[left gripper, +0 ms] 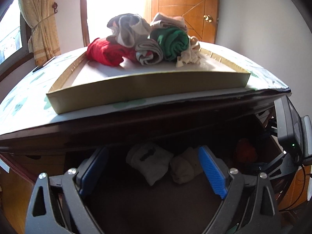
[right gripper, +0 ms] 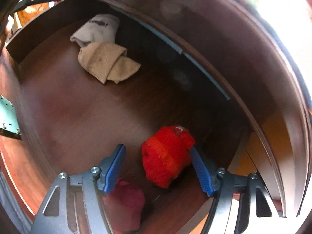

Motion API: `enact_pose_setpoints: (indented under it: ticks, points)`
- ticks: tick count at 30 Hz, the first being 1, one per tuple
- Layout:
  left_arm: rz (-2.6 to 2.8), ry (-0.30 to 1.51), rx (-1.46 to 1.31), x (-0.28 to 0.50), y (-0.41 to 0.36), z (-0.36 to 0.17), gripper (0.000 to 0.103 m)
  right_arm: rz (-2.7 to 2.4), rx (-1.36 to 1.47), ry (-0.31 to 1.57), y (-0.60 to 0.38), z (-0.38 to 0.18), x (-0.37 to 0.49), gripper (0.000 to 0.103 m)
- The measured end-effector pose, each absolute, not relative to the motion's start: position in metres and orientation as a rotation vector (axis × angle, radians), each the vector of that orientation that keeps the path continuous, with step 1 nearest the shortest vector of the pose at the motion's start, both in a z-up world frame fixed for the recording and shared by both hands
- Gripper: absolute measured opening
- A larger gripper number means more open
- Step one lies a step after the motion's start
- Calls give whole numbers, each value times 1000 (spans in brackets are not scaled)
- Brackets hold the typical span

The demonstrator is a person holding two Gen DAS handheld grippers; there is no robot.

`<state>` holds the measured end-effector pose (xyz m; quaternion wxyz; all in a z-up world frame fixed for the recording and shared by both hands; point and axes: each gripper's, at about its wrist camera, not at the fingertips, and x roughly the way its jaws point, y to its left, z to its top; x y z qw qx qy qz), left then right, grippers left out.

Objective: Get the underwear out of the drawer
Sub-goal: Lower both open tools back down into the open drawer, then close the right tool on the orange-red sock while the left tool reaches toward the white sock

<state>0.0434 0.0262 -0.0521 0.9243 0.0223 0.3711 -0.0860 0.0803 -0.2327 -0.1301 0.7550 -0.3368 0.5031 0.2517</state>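
1. A bright orange-red rolled bundle of underwear (right gripper: pixel 167 156) lies on the dark wooden floor of the open drawer (right gripper: pixel 81 109), near the drawer's right end.
2. The right gripper (right gripper: pixel 158 165) points steeply down over it, blue ribbed fingers (right gripper: pixel 115 167) spread apart. The bundle sits between them, up against the right-hand finger; a gap of bare drawer floor separates it from the left-hand finger. No grip is closed on it.
3. Below the left-hand finger, close to the drawer's front edge, lies a dull maroon cloth bundle (right gripper: pixel 126 202), partly hidden by the gripper frame.
4. Far beyond the fingertips, toward the drawer's left end, a beige folded cloth (right gripper: pixel 105 62) touches a white rolled cloth with a dark mark (right gripper: pixel 97 29). A wide stretch of bare wood lies between this pair and the orange-red bundle.
5. The dark underside edge of the worktop (right gripper: pixel 195 44) overhangs the drawer's back, close beyond the right-hand fingertip.
6. The left gripper (left gripper: pixel 154 171) hovers at the drawer, fingers wide apart and empty; the white and beige cloths show between and beyond its fingertips.
7. Above, on the patterned worktop (left gripper: pixel 25 97), stands a shallow gold-sided cardboard tray (left gripper: pixel 136 93) with rolled red, grey, green and cream garments (left gripper: pixel 144 41) piled at its far side; its near half is bare.
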Motion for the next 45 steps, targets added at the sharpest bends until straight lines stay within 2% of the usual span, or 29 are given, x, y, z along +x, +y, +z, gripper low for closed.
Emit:
enact_pose_setpoints:
  ticks: [2,15,19,24,31,36,43,44,45]
  points:
    - [-173,784,46,46,27,-55,95,544,-761,1118,-226,-138,86,63]
    - [-216,974,11,71,31,-78,95,517,-872,1093,-206,-163,82,60]
    - [-243,1065,-6,83,30,-90,92,496,-884,1071,-207,-160,79,54]
    - [-247,1124,-64,94,35,-100,80,507,-860,1053,-211,-150,72,52]
    - [-262,1192,-102,109,35,-113,75,507,-849,1041,-219,-142,73,49]
    - [-254,1213,-163,120,40,-120,63,506,-850,1040,-220,-135,68,49]
    - [-233,1224,-175,128,39,-121,59,507,-852,1040,-219,-137,68,49]
    - [-231,1225,-171,129,38,-122,56,507,-852,1040,-219,-137,68,49]
    - [-228,1229,-159,130,33,-122,47,507,-853,1040,-219,-140,69,49]
